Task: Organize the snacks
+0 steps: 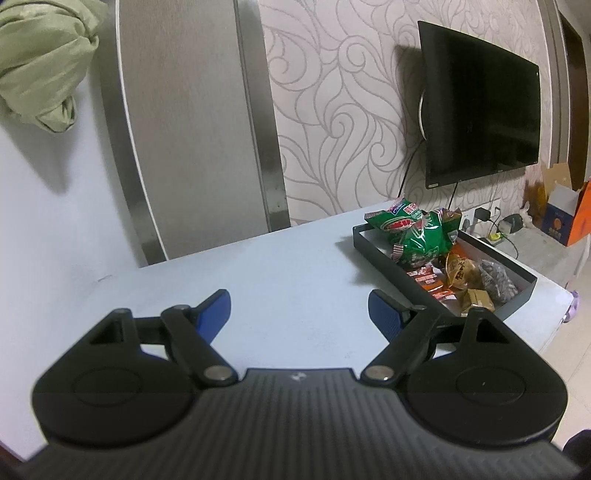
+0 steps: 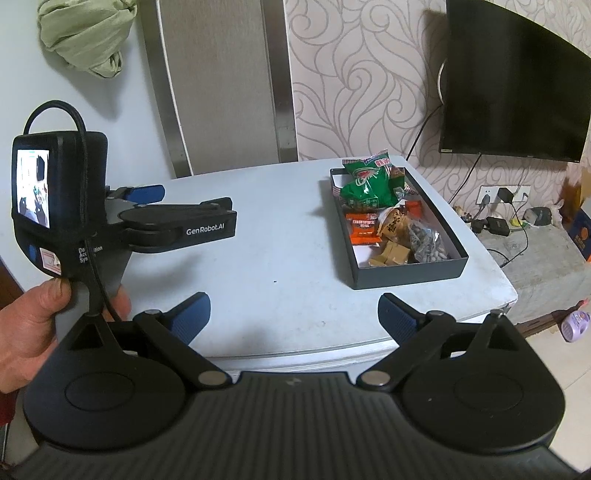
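A dark rectangular tray stands on the right part of a pale blue table. It holds green snack bags, orange packets, a brown bag, a clear bag of seeds and small tan packets. The tray and green bags also show in the left wrist view. My left gripper is open and empty above the table, left of the tray; it shows in the right wrist view. My right gripper is open and empty over the table's near edge.
A black TV hangs on the patterned wall behind the tray. A green cloth bundle hangs at the upper left. A grey bench with chargers and cables stands right of the table. A purple object lies on the floor.
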`<move>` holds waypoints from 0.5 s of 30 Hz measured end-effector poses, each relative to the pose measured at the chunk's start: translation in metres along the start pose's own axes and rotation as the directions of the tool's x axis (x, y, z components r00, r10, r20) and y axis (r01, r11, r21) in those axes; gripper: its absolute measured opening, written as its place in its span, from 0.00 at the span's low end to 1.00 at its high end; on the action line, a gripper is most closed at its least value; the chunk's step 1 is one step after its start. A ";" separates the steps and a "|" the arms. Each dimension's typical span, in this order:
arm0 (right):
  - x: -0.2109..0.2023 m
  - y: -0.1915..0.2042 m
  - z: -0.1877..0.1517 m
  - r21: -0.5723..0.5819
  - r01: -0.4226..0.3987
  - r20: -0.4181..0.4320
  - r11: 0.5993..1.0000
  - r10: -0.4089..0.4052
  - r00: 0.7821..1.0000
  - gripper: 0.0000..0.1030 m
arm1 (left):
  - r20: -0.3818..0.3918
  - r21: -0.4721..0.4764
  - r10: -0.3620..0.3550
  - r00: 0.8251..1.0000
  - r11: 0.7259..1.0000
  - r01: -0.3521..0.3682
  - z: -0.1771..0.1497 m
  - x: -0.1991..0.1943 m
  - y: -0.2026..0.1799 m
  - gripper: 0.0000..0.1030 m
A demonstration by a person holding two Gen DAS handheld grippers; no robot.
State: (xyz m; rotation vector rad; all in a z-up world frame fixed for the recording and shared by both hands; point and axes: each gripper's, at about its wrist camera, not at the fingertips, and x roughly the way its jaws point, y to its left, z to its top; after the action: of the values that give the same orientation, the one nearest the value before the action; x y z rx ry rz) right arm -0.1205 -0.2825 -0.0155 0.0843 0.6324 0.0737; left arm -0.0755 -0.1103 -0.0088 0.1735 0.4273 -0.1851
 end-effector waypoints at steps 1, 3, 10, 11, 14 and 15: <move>0.000 0.000 0.000 0.000 0.001 -0.001 1.000 -0.001 1.000 0.96 | -0.004 0.000 -0.003 1.000 1.000 0.003 0.000 0.001 0.000 0.81; -0.001 0.000 0.000 -0.001 0.004 -0.002 1.000 -0.004 1.000 0.96 | -0.018 0.006 -0.010 1.000 1.000 0.010 0.001 0.001 -0.001 0.81; -0.003 0.001 0.001 -0.001 0.007 -0.003 1.000 -0.007 1.000 0.96 | -0.016 0.009 -0.012 1.000 1.000 0.012 0.002 0.000 -0.003 0.81; -0.003 0.001 0.001 -0.002 0.008 -0.003 1.000 -0.008 1.000 0.96 | -0.015 0.011 -0.010 1.000 1.000 0.010 0.002 0.000 -0.003 0.81; -0.003 0.001 0.001 0.000 0.008 -0.003 1.000 -0.008 1.000 0.96 | -0.012 0.013 -0.013 1.000 1.000 0.013 0.002 0.000 -0.003 0.81; -0.003 0.001 0.001 -0.002 0.008 -0.003 1.000 -0.008 1.000 0.96 | -0.013 0.013 -0.015 1.000 1.000 0.016 0.002 0.000 -0.004 0.81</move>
State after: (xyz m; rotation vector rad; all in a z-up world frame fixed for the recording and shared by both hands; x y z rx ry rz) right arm -0.1224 -0.2816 -0.0126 0.0801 0.6354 0.0666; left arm -0.0755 -0.1144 -0.0070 0.1843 0.4405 -0.2021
